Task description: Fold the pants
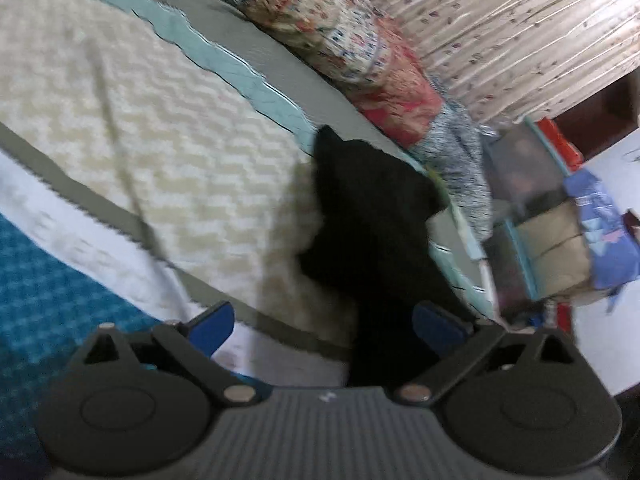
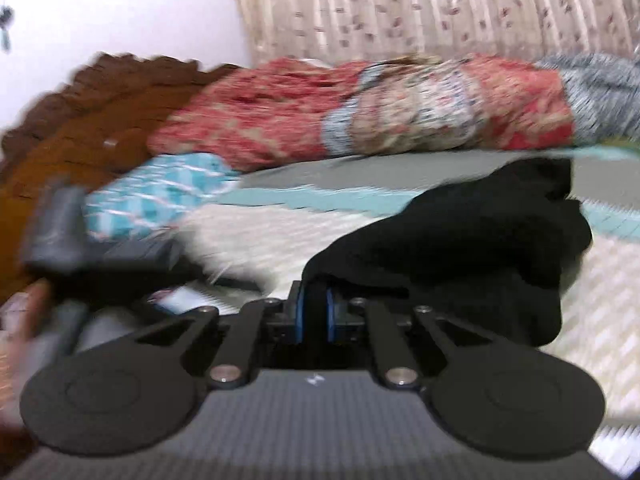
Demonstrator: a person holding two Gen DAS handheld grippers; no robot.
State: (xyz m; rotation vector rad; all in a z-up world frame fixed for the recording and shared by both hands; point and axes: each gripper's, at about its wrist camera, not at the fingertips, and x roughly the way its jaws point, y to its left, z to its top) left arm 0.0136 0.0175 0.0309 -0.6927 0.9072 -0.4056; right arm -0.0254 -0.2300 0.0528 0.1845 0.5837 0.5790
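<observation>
The black pants lie bunched on the cream patterned bedspread, running from mid-bed down toward my left gripper. That gripper is open, its blue pads wide apart, with the pants' near end passing between them and close to the right pad. In the right wrist view the pants are heaped ahead and to the right. My right gripper is shut on an edge of the black pants, the fabric pinched between its blue pads.
A red floral quilt lies rolled along the far side of the bed, before a curtain. A teal patterned pillow and a brown headboard sit at the left. Boxes and a blue bag stand beside the bed.
</observation>
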